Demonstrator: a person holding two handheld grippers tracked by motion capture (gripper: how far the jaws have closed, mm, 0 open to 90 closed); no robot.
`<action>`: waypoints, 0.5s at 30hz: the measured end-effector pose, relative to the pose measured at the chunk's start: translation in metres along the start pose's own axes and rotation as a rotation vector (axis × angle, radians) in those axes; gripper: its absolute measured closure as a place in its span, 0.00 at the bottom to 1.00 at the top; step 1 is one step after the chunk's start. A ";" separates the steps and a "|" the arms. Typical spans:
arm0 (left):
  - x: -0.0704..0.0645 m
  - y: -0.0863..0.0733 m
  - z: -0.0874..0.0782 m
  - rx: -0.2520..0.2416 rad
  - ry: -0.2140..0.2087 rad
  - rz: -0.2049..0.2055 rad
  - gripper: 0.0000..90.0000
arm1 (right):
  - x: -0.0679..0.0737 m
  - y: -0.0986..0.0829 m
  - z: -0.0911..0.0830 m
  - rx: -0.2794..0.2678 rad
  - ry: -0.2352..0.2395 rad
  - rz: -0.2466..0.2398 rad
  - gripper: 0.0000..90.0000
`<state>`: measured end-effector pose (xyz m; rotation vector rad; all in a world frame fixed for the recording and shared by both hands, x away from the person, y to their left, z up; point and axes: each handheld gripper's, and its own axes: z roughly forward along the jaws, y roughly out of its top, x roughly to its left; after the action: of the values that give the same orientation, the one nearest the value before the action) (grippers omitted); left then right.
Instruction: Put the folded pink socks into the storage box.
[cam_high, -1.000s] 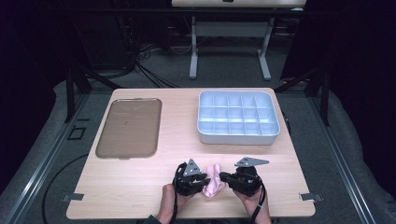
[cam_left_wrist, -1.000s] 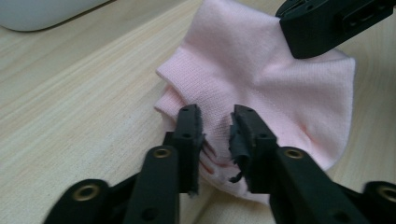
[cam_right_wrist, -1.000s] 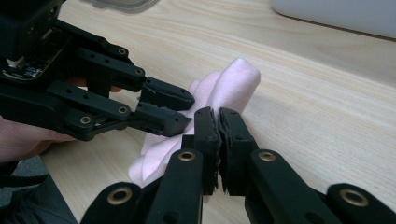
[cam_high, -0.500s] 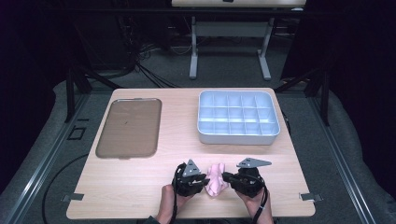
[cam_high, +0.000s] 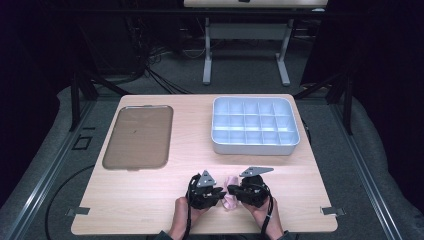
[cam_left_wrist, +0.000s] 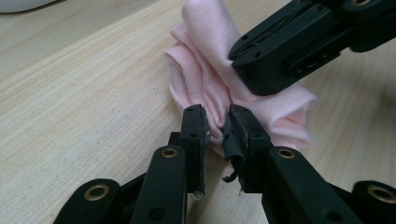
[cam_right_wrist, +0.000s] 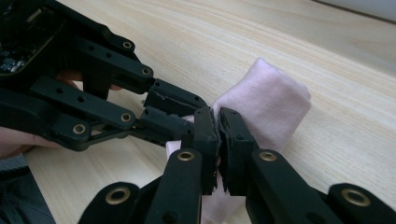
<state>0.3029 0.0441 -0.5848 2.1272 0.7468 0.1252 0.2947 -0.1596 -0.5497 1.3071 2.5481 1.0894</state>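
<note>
The pink cloth (cam_high: 231, 198) lies bunched in a small folded wad on the near edge of the desk (cam_high: 150, 195), roughly at the middle, between the person's two hands. In the left gripper view its layered folds (cam_left_wrist: 210, 88) are nipped between the jaws of the left tool (cam_left_wrist: 216, 122), which are pressed onto a fold at the cloth's near side. The right tool (cam_right_wrist: 217, 122) has its jaws pinched on the cloth's other side, close against the left tool.

Judging by this, the work is at an early stage: the cloth is gripped from both sides but not yet lifted or carried anywhere. The compartment tray (cam_high: 256, 126) at far right looks empty, and the flat brown tray (cam_high: 140, 136) at far left is bare.
</note>
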 end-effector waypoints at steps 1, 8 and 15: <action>0.000 0.000 0.000 0.000 0.010 -0.003 0.83 | -0.001 0.001 0.000 0.019 -0.014 -0.003 0.96; 0.003 -0.003 -0.005 0.006 -0.006 -0.021 0.73 | -0.005 0.002 0.007 0.036 -0.020 0.022 0.95; -0.002 -0.006 -0.028 -0.061 0.012 -0.030 0.64 | -0.001 0.008 0.011 0.070 -0.039 0.022 0.95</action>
<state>0.2895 0.0650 -0.5715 2.0587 0.7721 0.1430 0.3047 -0.1511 -0.5529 1.3622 2.5720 0.9769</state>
